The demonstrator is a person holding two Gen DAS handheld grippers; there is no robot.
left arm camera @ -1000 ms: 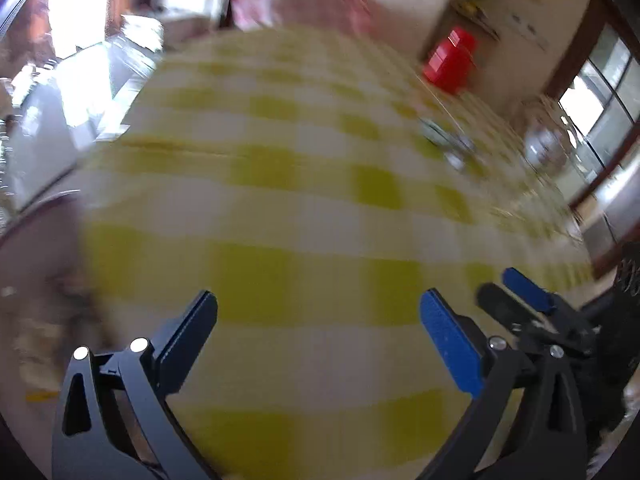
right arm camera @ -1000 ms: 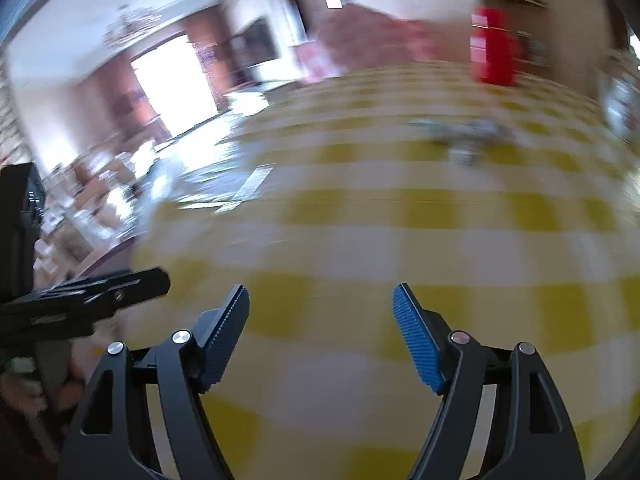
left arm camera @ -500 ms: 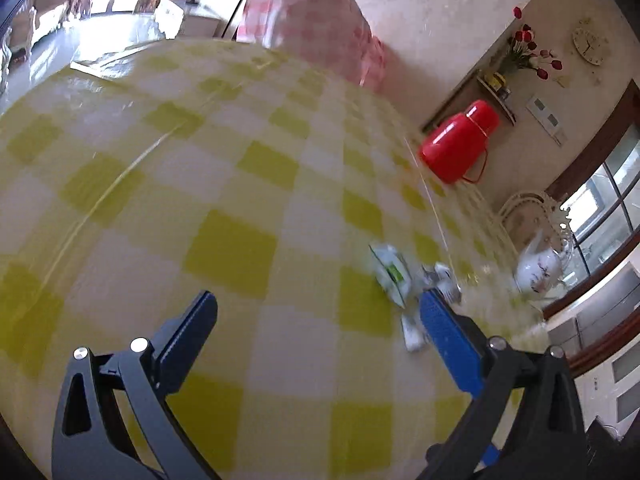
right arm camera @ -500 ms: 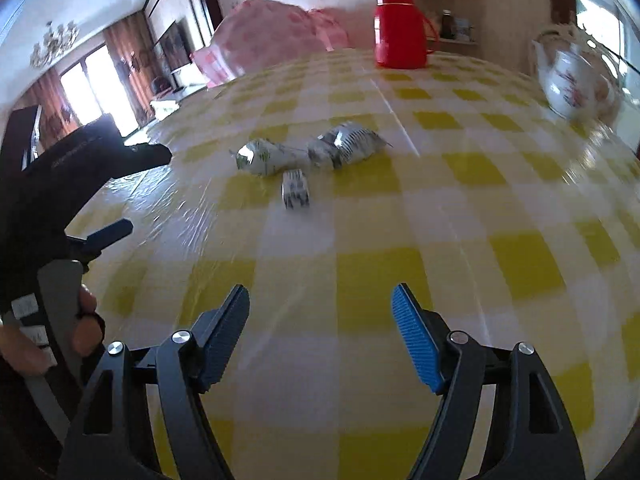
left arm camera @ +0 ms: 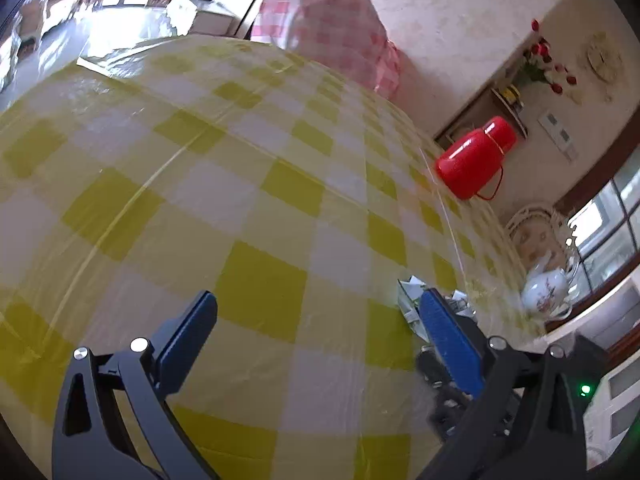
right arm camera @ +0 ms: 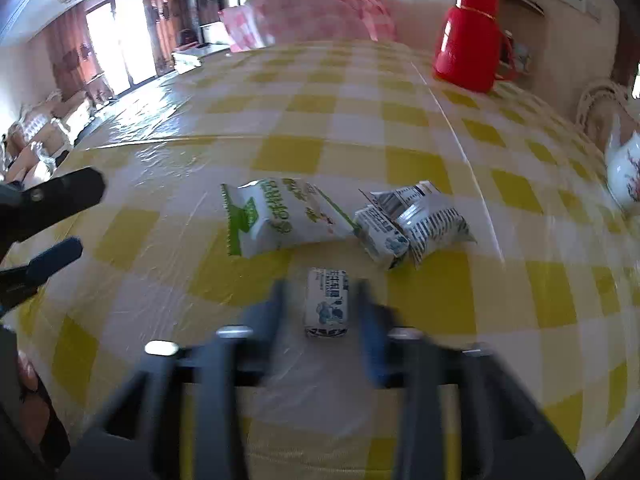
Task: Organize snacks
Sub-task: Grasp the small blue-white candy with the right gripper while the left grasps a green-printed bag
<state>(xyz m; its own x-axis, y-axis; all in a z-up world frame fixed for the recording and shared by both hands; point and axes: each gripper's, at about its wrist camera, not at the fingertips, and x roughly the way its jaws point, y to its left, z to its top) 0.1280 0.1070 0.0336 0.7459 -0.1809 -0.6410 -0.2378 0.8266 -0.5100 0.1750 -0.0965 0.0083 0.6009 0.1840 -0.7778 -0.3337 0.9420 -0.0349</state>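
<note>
Several snack packets lie on the yellow checked tablecloth (right arm camera: 400,152). In the right wrist view a small white packet (right arm camera: 327,302) lies between the blurred fingers of my right gripper (right arm camera: 322,300), whose jaws stand close on either side of it. Behind it lie a larger green-and-white packet (right arm camera: 280,216) and two silvery packets (right arm camera: 424,216). My left gripper (left arm camera: 316,320) is open and empty above bare cloth; its fingers also show at the left edge of the right wrist view (right arm camera: 52,200). Some packets (left arm camera: 412,296) peek from behind its right finger.
A red thermos (right arm camera: 472,36) stands at the far side of the table. A white teapot (right arm camera: 624,164) sits at the right edge, by a white wicker chair (left arm camera: 536,228). A pink checked cover (left arm camera: 332,28) lies beyond the table.
My right gripper has moved forward to the small white packet and its jaws have narrowed around it. My left gripper has swung a little left; the packets now sit behind its right finger.
</note>
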